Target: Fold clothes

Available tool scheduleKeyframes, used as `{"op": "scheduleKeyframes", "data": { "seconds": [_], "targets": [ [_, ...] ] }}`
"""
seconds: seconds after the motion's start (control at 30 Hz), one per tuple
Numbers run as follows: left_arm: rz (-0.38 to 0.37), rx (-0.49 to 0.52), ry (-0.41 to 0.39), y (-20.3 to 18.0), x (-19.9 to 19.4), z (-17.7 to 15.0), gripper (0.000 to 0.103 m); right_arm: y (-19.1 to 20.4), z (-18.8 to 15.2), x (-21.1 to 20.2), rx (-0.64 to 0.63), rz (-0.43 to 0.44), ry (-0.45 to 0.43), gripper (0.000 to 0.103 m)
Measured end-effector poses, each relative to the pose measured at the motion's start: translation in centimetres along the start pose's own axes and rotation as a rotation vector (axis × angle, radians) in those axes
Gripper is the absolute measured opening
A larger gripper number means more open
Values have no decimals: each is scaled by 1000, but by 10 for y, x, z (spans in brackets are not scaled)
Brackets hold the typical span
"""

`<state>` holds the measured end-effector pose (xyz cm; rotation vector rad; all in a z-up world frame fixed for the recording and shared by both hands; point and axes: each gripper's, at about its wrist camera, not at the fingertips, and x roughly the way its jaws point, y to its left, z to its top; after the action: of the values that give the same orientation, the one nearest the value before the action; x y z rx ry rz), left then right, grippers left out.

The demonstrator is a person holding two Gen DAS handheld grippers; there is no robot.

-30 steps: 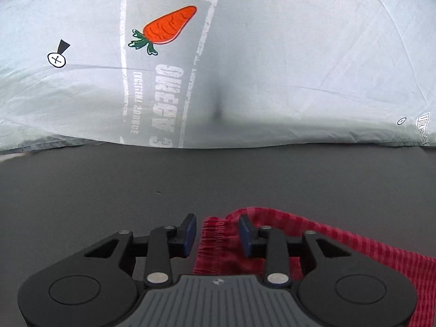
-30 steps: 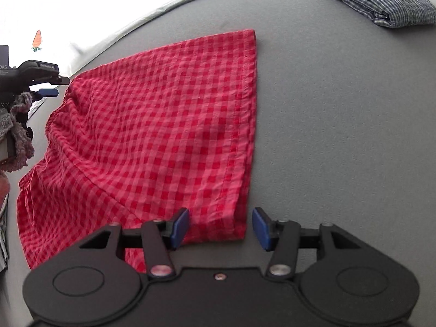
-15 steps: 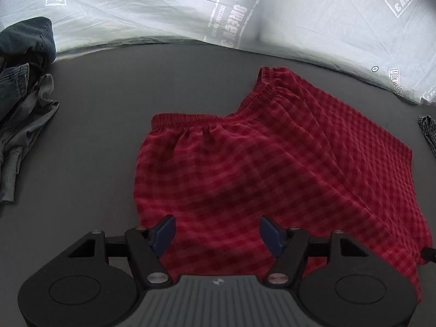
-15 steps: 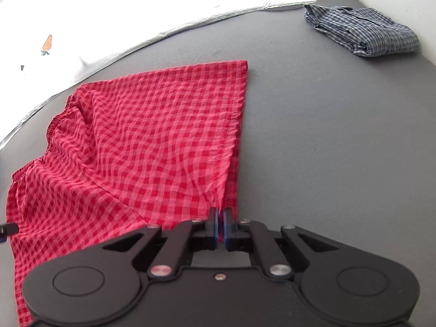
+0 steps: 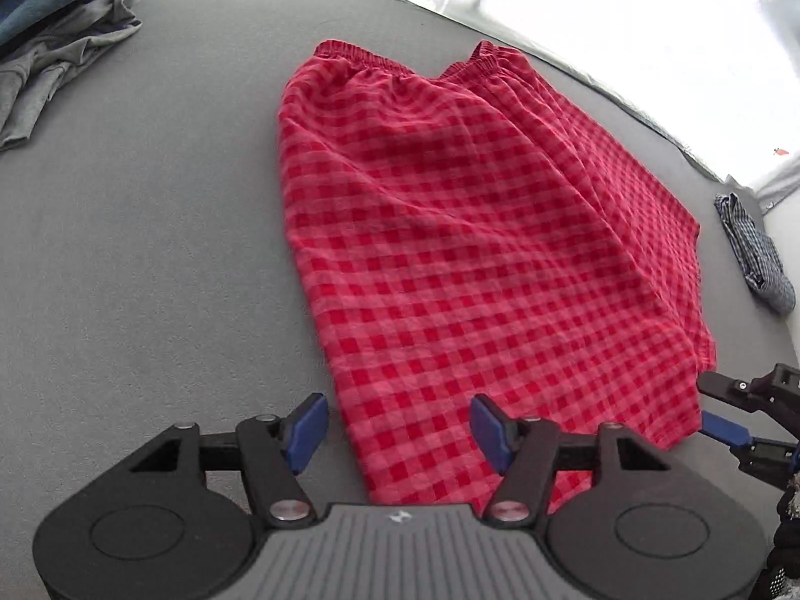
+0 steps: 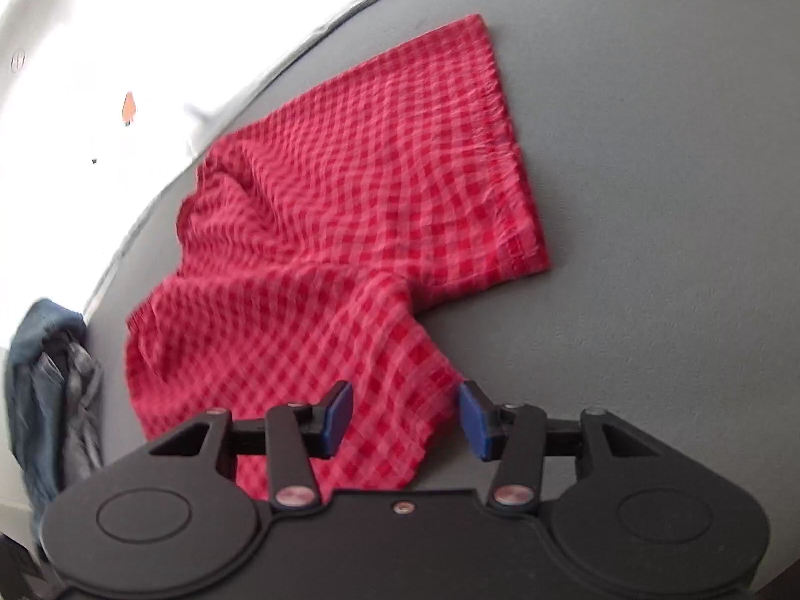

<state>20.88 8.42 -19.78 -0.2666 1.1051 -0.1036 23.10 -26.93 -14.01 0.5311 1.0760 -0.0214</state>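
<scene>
Red checked shorts [image 5: 475,250] lie spread on the grey surface [image 5: 150,250], elastic waistband at the far end. My left gripper [image 5: 397,432] is open, its blue pads straddling the shorts' near left hem. My right gripper [image 6: 405,417] is open over the near leg of the shorts [image 6: 350,260], which lies bunched and partly folded; the other leg lies flat at the far right. The right gripper also shows at the right edge of the left wrist view [image 5: 740,420].
A heap of jeans and grey clothes [image 5: 55,35] lies at the far left, also seen in the right wrist view [image 6: 50,390]. A folded blue checked garment [image 5: 755,255] lies at the far right. A white printed sheet [image 5: 650,25] borders the surface's far edge.
My right gripper, shut on the shorts' hem half a second ago, has opened and let it go, and the leg now lies bunched. My left gripper moved along the near hem, still open.
</scene>
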Motion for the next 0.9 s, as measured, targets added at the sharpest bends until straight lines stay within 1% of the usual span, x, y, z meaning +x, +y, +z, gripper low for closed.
{"op": "scheduleKeyframes", "data": {
  "seconds": [0.03,0.07,0.1,0.17,0.23,0.27,0.3,0.33,0.37,0.4,0.43,0.47,0.5,0.53,0.6,0.67,0.73,0.83,0.9],
  "targets": [
    [5,7,-4,-3,0,-1,1,7,-5,3,-54,-23,0,3],
    [3,-6,-15,-3,-2,-3,0,12,-8,3,-79,-28,4,1],
    [-4,-27,-24,-3,-5,-4,0,13,-10,0,-97,-37,0,1],
    [-5,-20,-23,-5,-15,-7,0,16,-11,-8,-133,-61,-14,1],
    [-5,-9,-14,-2,-24,-12,0,11,-11,-12,-143,-80,-13,1],
    [-12,-14,4,1,-26,-15,0,8,-11,-12,-138,-80,-4,1],
    [-4,-17,21,3,-26,-17,0,5,-12,-9,-137,-77,11,2],
    [7,-18,39,5,-25,-17,3,5,-12,-6,-144,-83,24,2],
    [18,-20,56,7,-24,-18,4,6,-11,-3,-152,-91,36,5],
    [29,-21,73,9,-24,-19,6,7,-12,-2,-154,-98,37,12],
    [32,-29,63,12,-26,-17,12,8,-11,-4,-154,-97,32,15],
    [35,-39,47,15,-30,-14,18,10,-9,-5,-155,-95,25,24],
    [38,-42,20,18,-33,-10,34,11,-9,-7,-156,-97,13,38],
    [43,-41,-12,21,-36,-4,49,11,-9,-9,-156,-98,-2,42],
    [66,-21,-74,25,-38,13,58,12,-9,-12,-155,-103,-15,42],
    [100,8,-118,27,-33,34,58,11,-12,-12,-152,-106,-19,43],
    [113,30,-158,29,-24,59,58,13,-16,-14,-160,-117,-16,44],
    [134,5,-204,34,2,109,58,17,-25,-19,-180,-145,-15,45],
    [121,-11,-210,35,19,139,58,20,-33,-22,-193,-165,-16,48]
  ]
}}
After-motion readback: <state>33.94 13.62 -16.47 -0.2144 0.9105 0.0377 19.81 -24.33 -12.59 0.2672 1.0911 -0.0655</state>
